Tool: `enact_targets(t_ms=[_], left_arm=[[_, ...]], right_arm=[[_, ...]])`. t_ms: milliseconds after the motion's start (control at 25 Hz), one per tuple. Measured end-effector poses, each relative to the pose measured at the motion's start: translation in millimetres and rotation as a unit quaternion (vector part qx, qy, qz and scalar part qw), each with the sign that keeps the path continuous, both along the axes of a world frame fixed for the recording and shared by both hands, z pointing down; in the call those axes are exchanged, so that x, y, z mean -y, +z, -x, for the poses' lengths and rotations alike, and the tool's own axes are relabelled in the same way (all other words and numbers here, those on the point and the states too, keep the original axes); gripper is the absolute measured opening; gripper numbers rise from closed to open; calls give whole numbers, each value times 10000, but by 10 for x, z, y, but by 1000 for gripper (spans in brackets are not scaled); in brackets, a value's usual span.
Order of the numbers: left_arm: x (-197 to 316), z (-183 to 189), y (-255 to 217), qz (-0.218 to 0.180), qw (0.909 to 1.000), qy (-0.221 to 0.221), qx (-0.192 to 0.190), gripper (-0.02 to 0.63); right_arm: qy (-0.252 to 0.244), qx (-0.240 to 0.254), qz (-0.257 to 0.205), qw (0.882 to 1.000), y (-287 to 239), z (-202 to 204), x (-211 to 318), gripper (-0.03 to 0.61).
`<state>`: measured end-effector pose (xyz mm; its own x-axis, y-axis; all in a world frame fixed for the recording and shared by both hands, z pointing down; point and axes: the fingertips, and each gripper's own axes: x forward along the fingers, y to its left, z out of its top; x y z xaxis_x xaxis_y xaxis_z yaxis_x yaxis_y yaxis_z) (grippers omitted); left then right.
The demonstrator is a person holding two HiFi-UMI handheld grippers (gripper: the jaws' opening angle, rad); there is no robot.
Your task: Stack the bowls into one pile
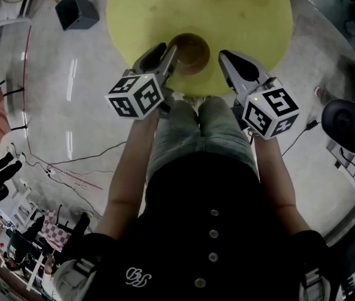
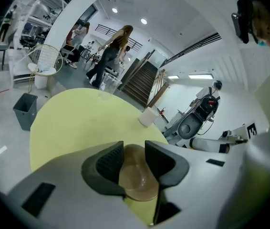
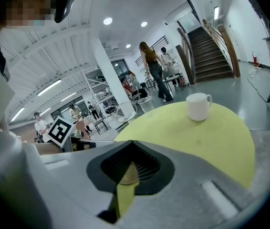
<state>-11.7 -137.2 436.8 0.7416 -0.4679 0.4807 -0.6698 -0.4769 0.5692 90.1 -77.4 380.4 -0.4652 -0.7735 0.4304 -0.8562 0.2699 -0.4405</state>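
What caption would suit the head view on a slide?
Left gripper, jaws apart, at the rim of a brown bowl on a round yellow table; right gripper shut beside it.

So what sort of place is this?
Likely a big open lab or workshop hall, not a home: a wide staircase, people walking the polished floor, and a machine parked beyond the yellow table.

Beyond the bowl point(image 1: 189, 52) the table point(image 1: 246, 24) is free up to the white cup point(image 3: 198, 107).
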Motion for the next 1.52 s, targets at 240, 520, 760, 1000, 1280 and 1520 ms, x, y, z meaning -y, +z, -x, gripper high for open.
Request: enact_targets(t_ms=[240,520,760,1000,1280,1520], left_arm=[[95,-52,-367,-564,9981,104,-232,126],[100,-77,-819,-1083,9916,265,-650,94],[186,-247,-1320,-1475,9841,499,-850,55],[123,-291,-1569,-1751,9764,649,-1088,44],[-139,-382,-1742,-2028,9665,1015,-1199,34],[-334,-460,-1833,-2262,9601,1018,-1290,32]], right_arm=[[-116,-43,-287,9995,-215,25,96,3],[-239,-196,-598,9977,-474,94,174,3],[-284,-216,-917,9951,-931,95,380,5],[-404,-353,-1155,9919,-1120,119,448,5],[-830,-189,-1381,9868,-1270,238,329,3],[-1102,-184,-1426,9835,-1288,302,234,3]])
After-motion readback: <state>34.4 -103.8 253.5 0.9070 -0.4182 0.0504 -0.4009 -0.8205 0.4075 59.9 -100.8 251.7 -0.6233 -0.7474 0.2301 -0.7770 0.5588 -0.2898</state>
